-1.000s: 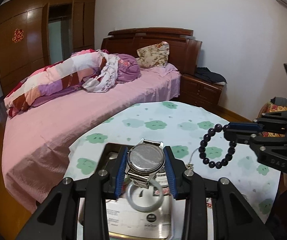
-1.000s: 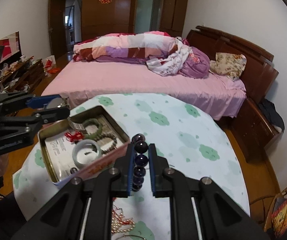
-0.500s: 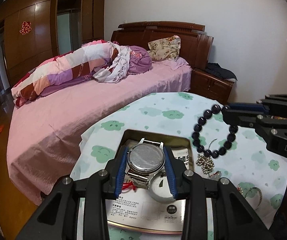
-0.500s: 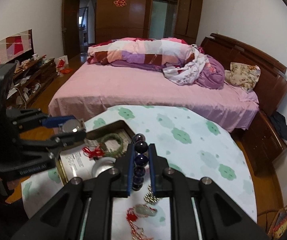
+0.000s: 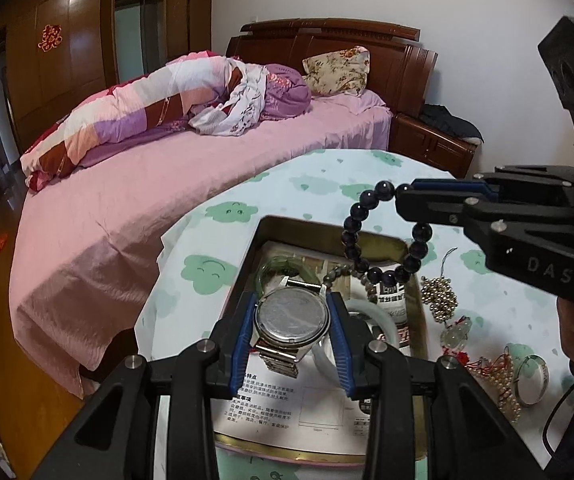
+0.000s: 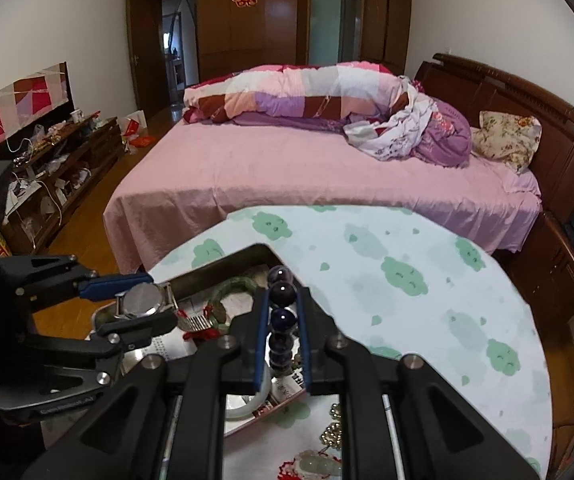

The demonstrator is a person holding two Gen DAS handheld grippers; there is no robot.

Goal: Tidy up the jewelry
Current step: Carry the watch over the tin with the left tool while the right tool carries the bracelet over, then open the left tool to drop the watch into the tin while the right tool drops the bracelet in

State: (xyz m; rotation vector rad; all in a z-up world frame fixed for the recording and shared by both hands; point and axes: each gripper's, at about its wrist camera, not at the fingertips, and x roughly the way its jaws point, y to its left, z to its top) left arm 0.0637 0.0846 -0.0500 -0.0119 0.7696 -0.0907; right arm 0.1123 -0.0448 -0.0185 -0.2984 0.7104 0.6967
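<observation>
A silver watch (image 5: pixel 292 317) is clamped between the blue pads of the left gripper (image 5: pixel 293 322) and is held just above the metal tin (image 5: pixel 249 264). A ring of dark purple beads (image 5: pixel 383 236) is pinched tight by the right gripper (image 5: pixel 405 200) and hangs over the far right part of the tin.

Some things are already laid in the tin: a green bangle (image 5: pixel 277 266), a pale bangle (image 5: pixel 361 312) and a red knot (image 6: pixel 203 330), all on printed paper. The watch and the beads are not yet put down, so the job looks about half done. More is left on the table to the right of the tin: a bunch of gold beads (image 5: pixel 439 298), a pale stone charm (image 5: pixel 455 332), a pearl string (image 5: pixel 499 376) and a clear bangle (image 5: pixel 533 378).

The round table is covered by a pale cloth with green clouds (image 6: pixel 399 272). Far behind it, a pink bed (image 6: pixel 287 176) with a rolled quilt (image 6: pixel 299 92) and dark wood closets (image 6: pixel 279 8) are seen.
</observation>
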